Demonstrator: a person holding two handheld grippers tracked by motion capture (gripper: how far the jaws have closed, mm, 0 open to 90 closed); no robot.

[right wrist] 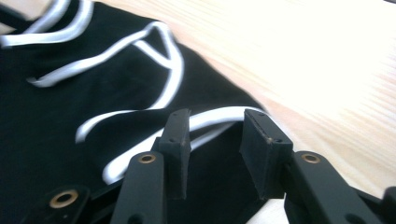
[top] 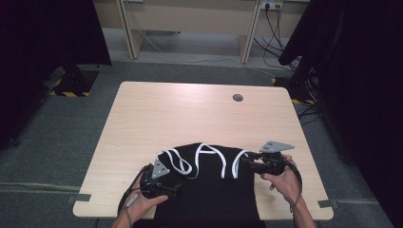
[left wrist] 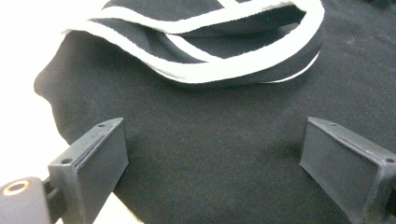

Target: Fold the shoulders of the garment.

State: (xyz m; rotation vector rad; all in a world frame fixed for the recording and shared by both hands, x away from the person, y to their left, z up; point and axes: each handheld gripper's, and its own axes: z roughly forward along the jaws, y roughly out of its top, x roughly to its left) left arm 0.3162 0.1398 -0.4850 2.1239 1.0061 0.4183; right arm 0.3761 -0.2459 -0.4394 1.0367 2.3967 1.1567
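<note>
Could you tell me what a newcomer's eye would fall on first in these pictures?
First, the black garment with bold white trim, lying at the near edge of the light wooden table. Then the left gripper and right gripper at its two sides, jaws apart.

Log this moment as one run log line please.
scene: black garment with white trim on table | left gripper: open over fabric | right gripper: open at trim edge

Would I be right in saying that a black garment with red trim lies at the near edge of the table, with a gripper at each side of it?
Not quite: the trim is white, not red, as the high view shows. The rest stands: the black garment lies at the near edge of the table, with the left gripper and right gripper at its sides.
</note>
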